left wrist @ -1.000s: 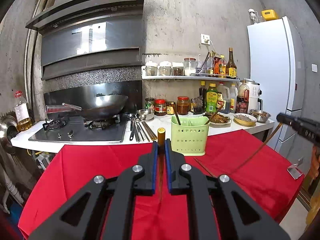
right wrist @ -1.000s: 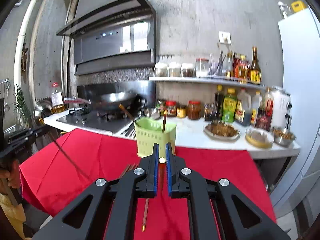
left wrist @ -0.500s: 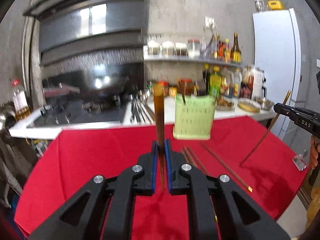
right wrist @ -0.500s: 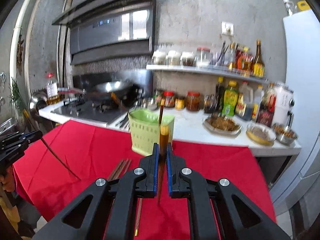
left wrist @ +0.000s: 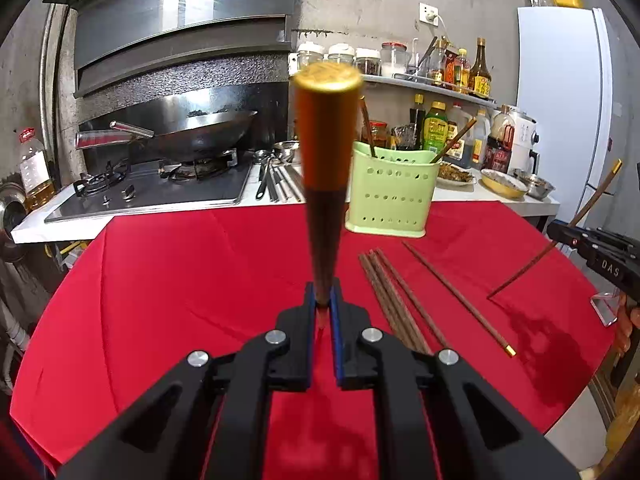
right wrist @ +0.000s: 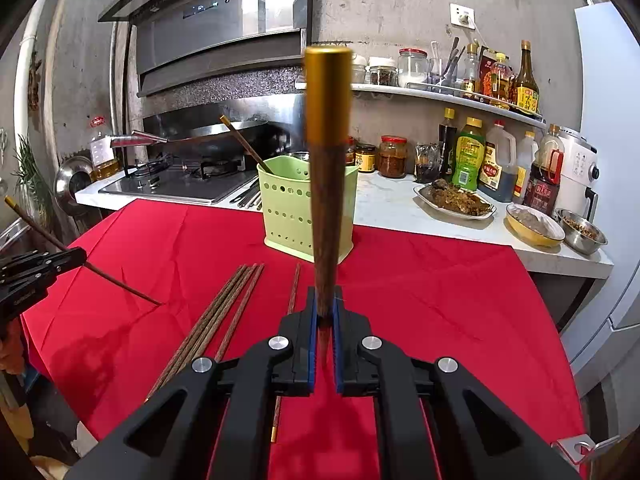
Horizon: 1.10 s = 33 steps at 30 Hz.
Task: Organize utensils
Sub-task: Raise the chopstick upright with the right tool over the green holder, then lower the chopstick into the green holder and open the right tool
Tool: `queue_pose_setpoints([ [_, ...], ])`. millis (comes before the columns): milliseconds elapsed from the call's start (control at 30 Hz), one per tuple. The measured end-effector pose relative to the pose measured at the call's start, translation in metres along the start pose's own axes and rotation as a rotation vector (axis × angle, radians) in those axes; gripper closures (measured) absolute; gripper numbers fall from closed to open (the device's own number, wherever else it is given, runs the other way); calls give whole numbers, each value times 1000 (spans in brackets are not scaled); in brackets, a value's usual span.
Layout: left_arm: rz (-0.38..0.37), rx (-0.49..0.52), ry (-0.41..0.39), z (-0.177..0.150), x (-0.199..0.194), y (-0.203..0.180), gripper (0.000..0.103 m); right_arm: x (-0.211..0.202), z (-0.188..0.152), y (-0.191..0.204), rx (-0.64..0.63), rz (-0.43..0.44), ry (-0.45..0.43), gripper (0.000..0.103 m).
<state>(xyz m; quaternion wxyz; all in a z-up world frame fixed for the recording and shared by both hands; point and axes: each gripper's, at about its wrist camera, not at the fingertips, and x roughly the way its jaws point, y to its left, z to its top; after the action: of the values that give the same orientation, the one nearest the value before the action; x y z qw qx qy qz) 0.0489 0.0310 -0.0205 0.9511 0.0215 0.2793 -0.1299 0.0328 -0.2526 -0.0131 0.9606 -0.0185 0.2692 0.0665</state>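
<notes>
My left gripper [left wrist: 323, 300] is shut on a dark wooden chopstick [left wrist: 325, 184] with a gold end that tilts up toward the camera. My right gripper [right wrist: 327, 304] is shut on a like chopstick [right wrist: 328, 184], also gold end up. Each gripper with its chopstick shows in the other view: the right one [left wrist: 592, 240] at the right edge, the left one [right wrist: 44, 264] at the left edge. A green perforated utensil holder [left wrist: 390, 196] stands at the far side of the red tablecloth [left wrist: 180, 280] and holds two chopsticks. Several loose chopsticks [left wrist: 396, 304] lie on the cloth before it.
Behind the table runs a white counter [right wrist: 400, 208] with a gas hob and wok [left wrist: 200, 136], metal utensils [left wrist: 276, 182], jars, sauce bottles and dishes of food [right wrist: 456, 198]. A white fridge [left wrist: 560, 112] stands at the right.
Both held chopsticks have swung up from lying low to standing with gold ends toward the cameras. Both views have dropped to show more of the table and the loose chopsticks.
</notes>
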Motion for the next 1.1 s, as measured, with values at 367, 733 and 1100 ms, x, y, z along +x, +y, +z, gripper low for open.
queue_pose_setpoints([
  [367,-72,80,-92,82,9,-30,96,8,60,-22,7,-48,-80,96],
  [733,-154,143,-143,204,50,-72,96,27,168,-35,-14,-47,-239,96],
  [1100,-177,146,80,208,165,-75,96,118,173,-24,-26,47,-79,96],
])
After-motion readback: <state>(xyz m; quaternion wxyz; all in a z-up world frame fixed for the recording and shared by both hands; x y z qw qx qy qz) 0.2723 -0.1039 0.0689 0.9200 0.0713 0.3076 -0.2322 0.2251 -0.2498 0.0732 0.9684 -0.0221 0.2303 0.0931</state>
